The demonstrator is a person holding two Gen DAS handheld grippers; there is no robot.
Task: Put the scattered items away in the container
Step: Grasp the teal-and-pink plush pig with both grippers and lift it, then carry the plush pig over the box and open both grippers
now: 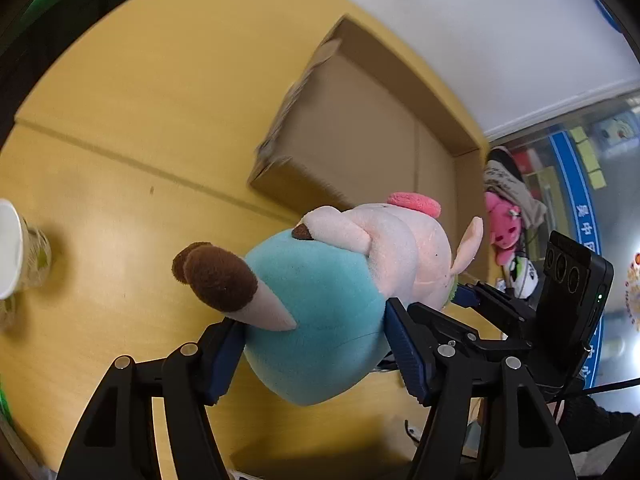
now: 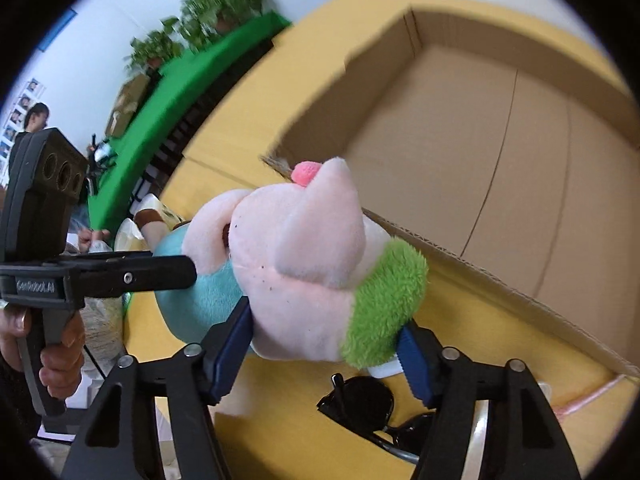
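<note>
cardboard box (image 2: 500, 152) bare inside; both grippers, left gripper (image 1: 316, 344) and right gripper (image 2: 326, 344), pinching plush toy (image 1: 340, 280) beside it.

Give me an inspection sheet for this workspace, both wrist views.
Surface: yellow wooden table.
Job's things: pink-and-teal plush pig toy held off the table by both grippers; open brown cardboard box beside it, nothing seen inside.
Clutter: black sunglasses and white paper cup on the table.
Grippers: left gripper shut on the teal body; right gripper shut on the head.
Cables: black cable at the table's edge.
Surroundings: green cloth, potted plants, bystander.
</note>
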